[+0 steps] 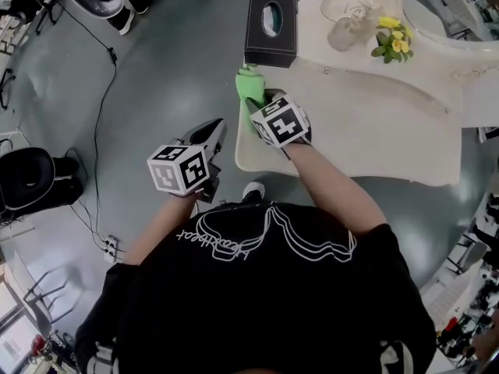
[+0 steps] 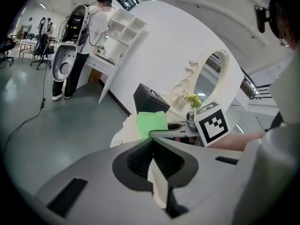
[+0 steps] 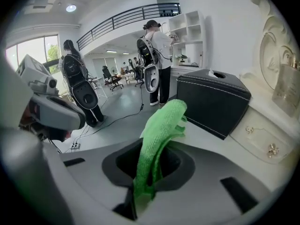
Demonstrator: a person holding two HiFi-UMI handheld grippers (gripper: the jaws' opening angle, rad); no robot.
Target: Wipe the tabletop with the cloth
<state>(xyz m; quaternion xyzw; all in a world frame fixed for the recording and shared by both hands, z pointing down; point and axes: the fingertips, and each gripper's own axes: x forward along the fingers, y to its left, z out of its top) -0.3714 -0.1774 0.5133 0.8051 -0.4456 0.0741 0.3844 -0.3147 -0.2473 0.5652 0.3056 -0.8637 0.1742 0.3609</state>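
Cloth [image 1: 251,86] was pinched in right gripper [image 1: 263,107] jaws, long axis pointing at the tissue box [image 1: 270,29], just short of it, over the surface [image 1: 366,131] edge. Left gripper [image 1: 210,135], jaws pressed together and empty, hung farther from the box, off the surface.

In the head view the right gripper [image 1: 261,104] covers the near end of the cloth [image 1: 249,82] and the forearm [image 1: 335,189] crosses the near edge of the table [image 1: 374,131], the mirror [image 1: 456,10] runs off the top right corner, and in the right gripper view the cloth's lower end vanishes between the jaws.
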